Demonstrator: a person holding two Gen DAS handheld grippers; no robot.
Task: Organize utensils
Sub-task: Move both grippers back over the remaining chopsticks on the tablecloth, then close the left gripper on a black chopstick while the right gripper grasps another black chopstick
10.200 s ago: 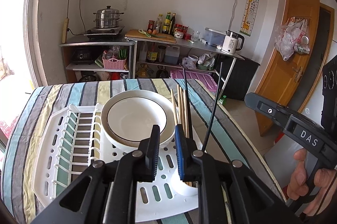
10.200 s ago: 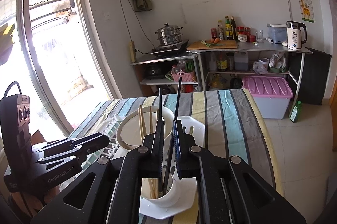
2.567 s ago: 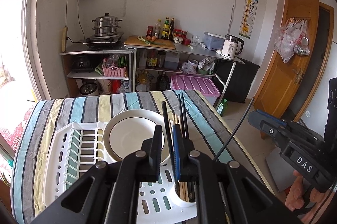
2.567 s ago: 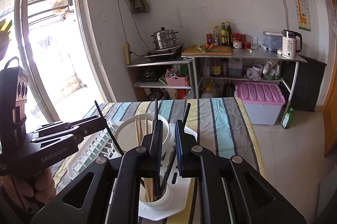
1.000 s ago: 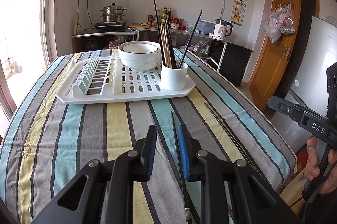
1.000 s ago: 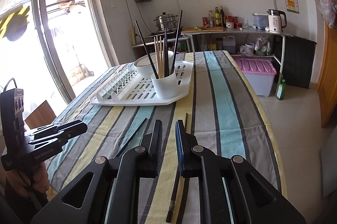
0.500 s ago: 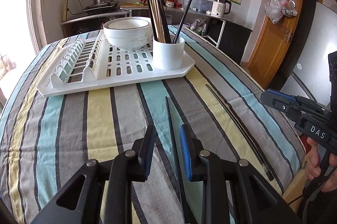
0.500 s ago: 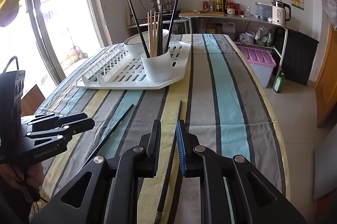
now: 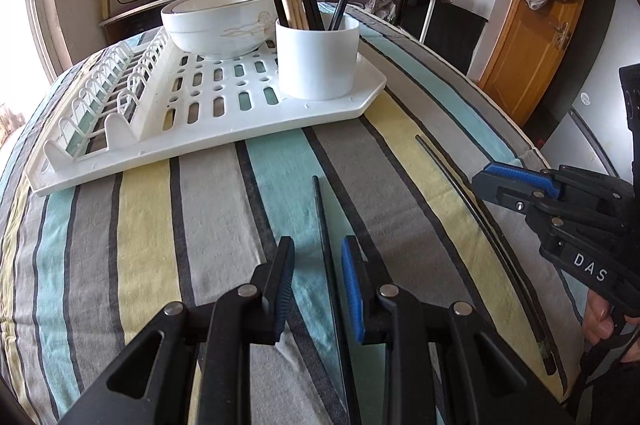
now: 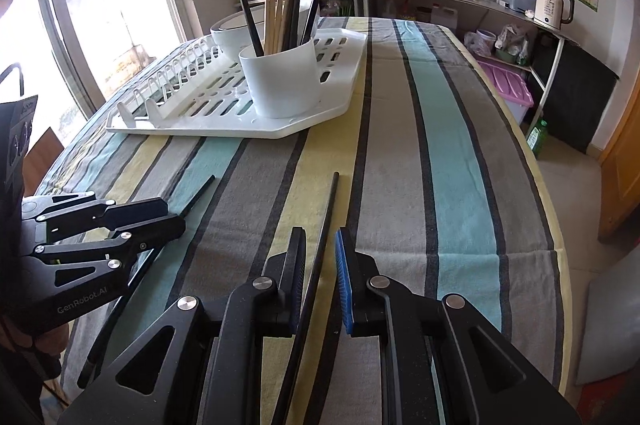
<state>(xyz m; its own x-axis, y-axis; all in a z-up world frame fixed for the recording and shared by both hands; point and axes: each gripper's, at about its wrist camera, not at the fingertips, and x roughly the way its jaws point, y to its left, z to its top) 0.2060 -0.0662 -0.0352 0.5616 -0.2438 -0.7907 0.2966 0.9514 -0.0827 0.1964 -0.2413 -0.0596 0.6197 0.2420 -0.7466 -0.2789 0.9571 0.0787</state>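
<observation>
"DAS" on right hand-held gripper [image 9: 516, 185]; "GenRobot.AI" on left hand-held gripper [image 10: 176, 213]

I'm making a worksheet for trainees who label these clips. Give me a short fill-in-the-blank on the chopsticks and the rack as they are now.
1. The white cup holding chopsticks stands on the white ____.
2. The number of black chopsticks lying loose on the striped tablecloth is ____.
3. Beside the cup on the rack sits a white ____.
4. The black chopstick between the left gripper's pads lies on the cloth, and the jaws are ____.

Missing words: drying rack; two; bowl; open
</observation>
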